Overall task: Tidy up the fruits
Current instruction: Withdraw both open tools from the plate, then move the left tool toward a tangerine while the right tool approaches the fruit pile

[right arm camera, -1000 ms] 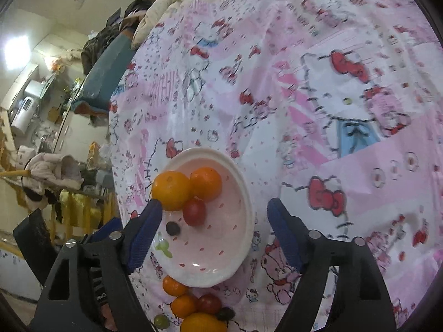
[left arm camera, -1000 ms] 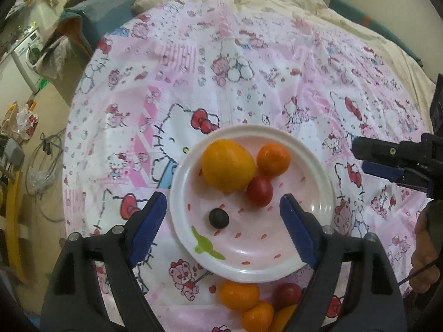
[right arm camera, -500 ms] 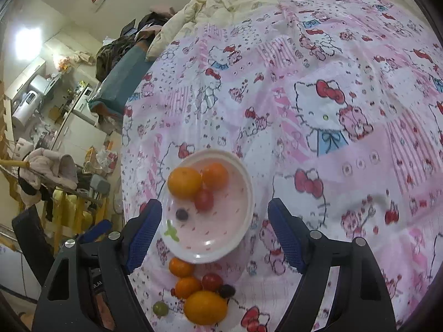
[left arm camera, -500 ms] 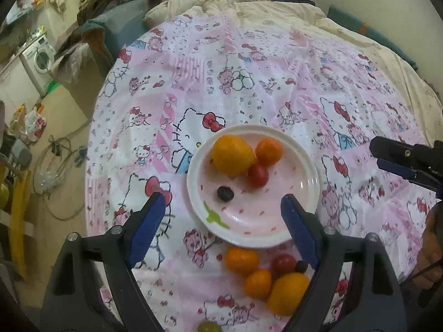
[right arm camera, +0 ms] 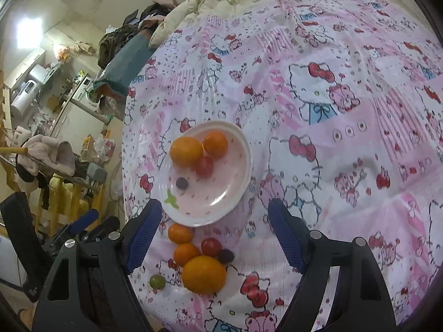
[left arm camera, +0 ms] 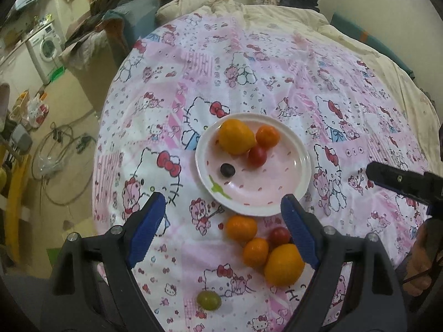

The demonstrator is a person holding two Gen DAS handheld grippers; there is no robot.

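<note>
Both grippers have drawn back from the plate (left arm camera: 300, 178), so the loose fruit on the pink Hello Kitty cloth (left arm camera: 277, 83) now shows fully. Left gripper (left arm camera: 225, 227) hangs with its blue pads spread wide and nothing between them; right gripper (right arm camera: 214, 231) is likewise released and empty. Ahead of both sits the plate, holding 4 fruits: a large orange (left arm camera: 236, 140), a small tangerine (left arm camera: 267, 137), a cherry tomato (left arm camera: 257, 156) touching them, and a dark grape (left arm camera: 227, 170) apart. Between the left gripper's pads, just short of the plate, lie 2 tangerines (left arm camera: 241, 228), a second tomato (left arm camera: 279, 236) and another large orange (left arm camera: 284, 264), bunched together. A green grape (left arm camera: 208, 300) lies alone nearest the camera. In the right wrist view a second dark grape (right arm camera: 226, 256) touches that bunch.
</note>
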